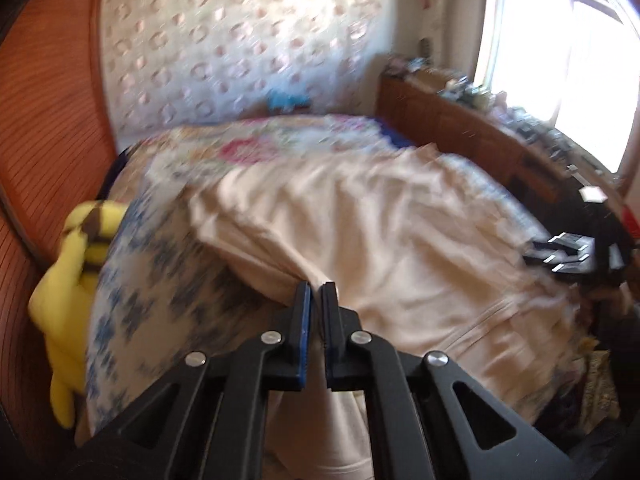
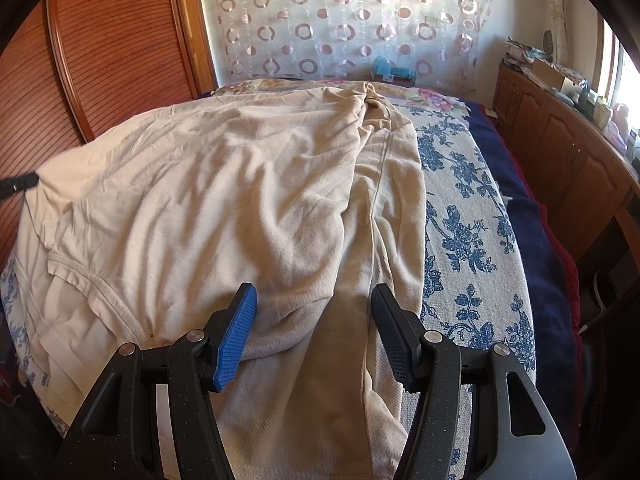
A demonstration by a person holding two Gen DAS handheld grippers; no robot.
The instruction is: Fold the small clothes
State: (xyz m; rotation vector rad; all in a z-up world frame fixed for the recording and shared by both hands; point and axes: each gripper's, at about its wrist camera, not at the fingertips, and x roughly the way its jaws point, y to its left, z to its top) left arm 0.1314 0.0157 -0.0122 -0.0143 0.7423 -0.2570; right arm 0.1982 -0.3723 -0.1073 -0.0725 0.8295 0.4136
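Across the left wrist view, a cream-coloured cotton garment [image 1: 360, 216] lies spread over a bed with a blue-and-white floral cover [image 1: 144, 280], filling the centre and right of the frame. At lower centre the left tool [image 1: 316, 292] has its jaws pressed together on a pinched fold of this cloth, which rises in a ridge to its tips. A yellow plush toy [image 1: 72, 264] sits at the left edge against the reddish wooden slatted panel [image 1: 44, 120]. The right tool [image 1: 568, 252] shows at the right edge, blurred. A wooden cabinet [image 1: 460, 120] runs beneath the bright window at upper right.

From the right wrist view, the same garment [image 2: 224, 184] covers the left and centre of the frame, wrinkled, with a hemmed edge at lower left. The right tool [image 2: 314, 304] stands with its jaws apart, a blue ribbed pad [image 2: 238, 332] on the left jaw; cloth lies between and below them, and the pads do not press it. The floral cover [image 2: 468, 232] shows bare to the right. A sliver of the left tool [image 2: 18, 182] appears at the left edge.
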